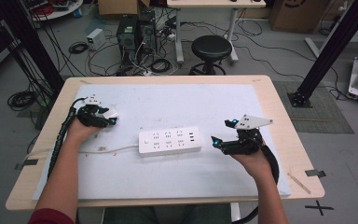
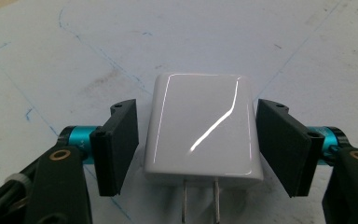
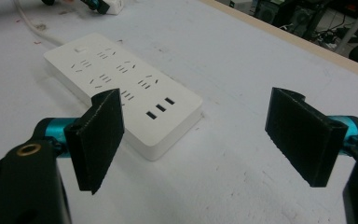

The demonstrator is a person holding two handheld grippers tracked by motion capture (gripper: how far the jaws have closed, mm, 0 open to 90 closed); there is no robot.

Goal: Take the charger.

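On the white mat (image 1: 168,100), the power strip (image 1: 169,141) lies flat near the centre, its long side running from 9 to 3 o'clock, its cord (image 1: 116,149) leaving the 9 o'clock end toward the table edge.

The left gripper (image 1: 109,117) sits at about 9 o'clock from the strip, a little apart from it. In the left gripper view the white charger (image 2: 204,133) lies flat on the mat between the two jaws, its two metal prongs (image 2: 200,200) pointing to 6 o'clock, toward the camera. The left gripper (image 2: 198,144) brackets the charger: each pad stands just beside a side face, with a thin sliver of gap on both sides, so the jaws are parted and not yet pressing it.

The right gripper (image 1: 223,133) is held at 3 o'clock from the strip, just off its end, tips pointing toward it. In the right gripper view the right gripper (image 3: 196,140) has its jaws spread wide with nothing between them; the strip (image 3: 121,88) lies ahead at 11 o'clock, its USB end nearest, and the charger (image 3: 114,5) with the other gripper shows far off at 12 o'clock.
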